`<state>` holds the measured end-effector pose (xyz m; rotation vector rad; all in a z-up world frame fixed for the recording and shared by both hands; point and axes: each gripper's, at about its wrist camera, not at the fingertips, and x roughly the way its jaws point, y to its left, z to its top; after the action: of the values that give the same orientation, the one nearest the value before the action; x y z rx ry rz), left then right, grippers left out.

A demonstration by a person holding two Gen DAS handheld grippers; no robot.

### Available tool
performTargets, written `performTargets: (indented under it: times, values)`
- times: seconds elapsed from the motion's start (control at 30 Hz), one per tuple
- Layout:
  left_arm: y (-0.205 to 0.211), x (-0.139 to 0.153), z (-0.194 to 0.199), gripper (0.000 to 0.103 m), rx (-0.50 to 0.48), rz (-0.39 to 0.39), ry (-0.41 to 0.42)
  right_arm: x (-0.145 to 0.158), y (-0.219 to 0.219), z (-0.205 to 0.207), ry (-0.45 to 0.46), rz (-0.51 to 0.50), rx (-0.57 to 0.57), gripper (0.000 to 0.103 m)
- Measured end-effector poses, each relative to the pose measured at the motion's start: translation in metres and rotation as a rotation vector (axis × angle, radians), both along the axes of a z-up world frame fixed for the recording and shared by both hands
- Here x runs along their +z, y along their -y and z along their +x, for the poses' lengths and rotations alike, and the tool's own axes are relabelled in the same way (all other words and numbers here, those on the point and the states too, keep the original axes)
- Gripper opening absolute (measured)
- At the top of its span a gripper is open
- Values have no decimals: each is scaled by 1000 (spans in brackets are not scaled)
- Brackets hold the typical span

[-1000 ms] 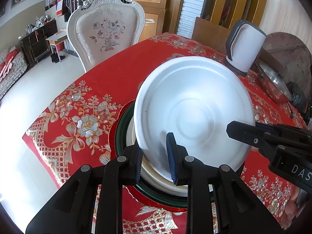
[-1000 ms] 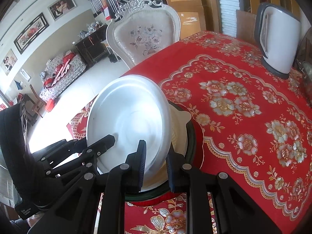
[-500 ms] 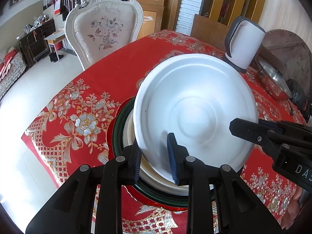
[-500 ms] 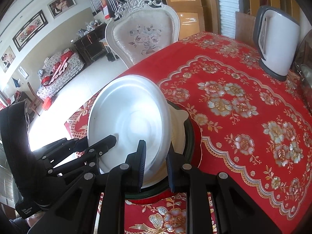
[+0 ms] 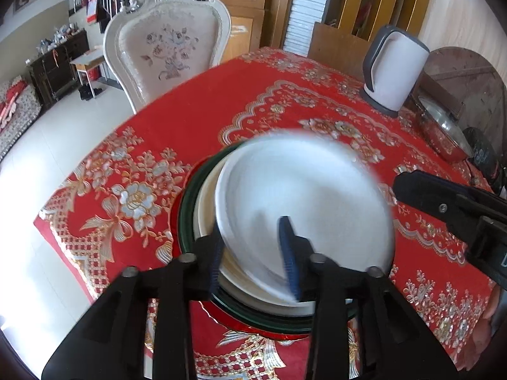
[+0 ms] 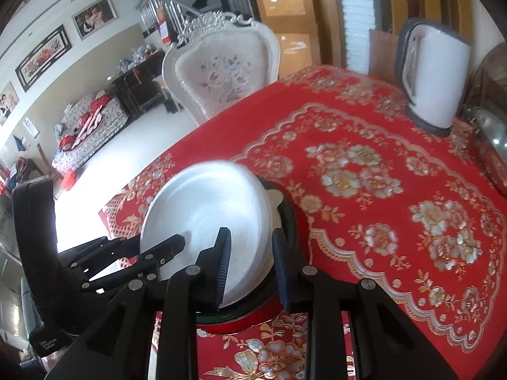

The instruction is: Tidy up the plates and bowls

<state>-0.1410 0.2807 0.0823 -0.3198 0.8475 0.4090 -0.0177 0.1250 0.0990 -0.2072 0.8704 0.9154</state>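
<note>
The red floral tablecloth ran wide and bare beyond the stack toward the far corner, where the white kettle stood well apart. A steel pot sat at the right edge. The cloth's near left edge dropped to pale floor just beside the stack. An ornate white chair was drawn up at the far side, with a staircase and wooden cabinets behind it.

The white plate lay blurred on top of a cream plate, which sat in a dark green plate near the table's near left corner.

Both grippers pointed steeply down at the plate. The left gripper straddled the near rim of the white plate; its jaws were opening, one pad below the rim and one over the plate's face, with a visible gap, so the plate was between them but not pinched. The right gripper straddled the plate's right rim, its jaws also opening, the rim between the pads; whether either pad touched it I could not tell.
</note>
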Motion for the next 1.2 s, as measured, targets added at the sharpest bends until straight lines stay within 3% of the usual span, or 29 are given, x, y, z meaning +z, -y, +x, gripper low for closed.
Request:
performTargets:
  times: [0.07, 0.13, 0.23, 0.33, 0.47, 0.8, 1.2]
  values:
    - [3, 7, -4, 52, 10, 36, 32, 4, 3, -2, 13, 20, -10, 36]
    - [7, 16, -9, 52, 25, 80, 69, 9, 8, -6, 34, 51, -24, 46]
    - [7, 26, -17, 54, 44, 103, 116, 12, 12, -12, 73, 76, -42, 47]
    - [9, 32, -25, 69, 73, 126, 173, 12, 18, -17, 92, 104, -64, 48]
    - [12, 37, -36, 70, 121, 167, 239, 9, 28, -23, 166, 137, -128, 66]
    - [17, 37, -47, 70, 155, 204, 268, -4, 29, -34, 264, 137, -165, 70]
    - [17, 37, -50, 70, 163, 216, 278, -8, 25, -35, 266, 151, -158, 70]
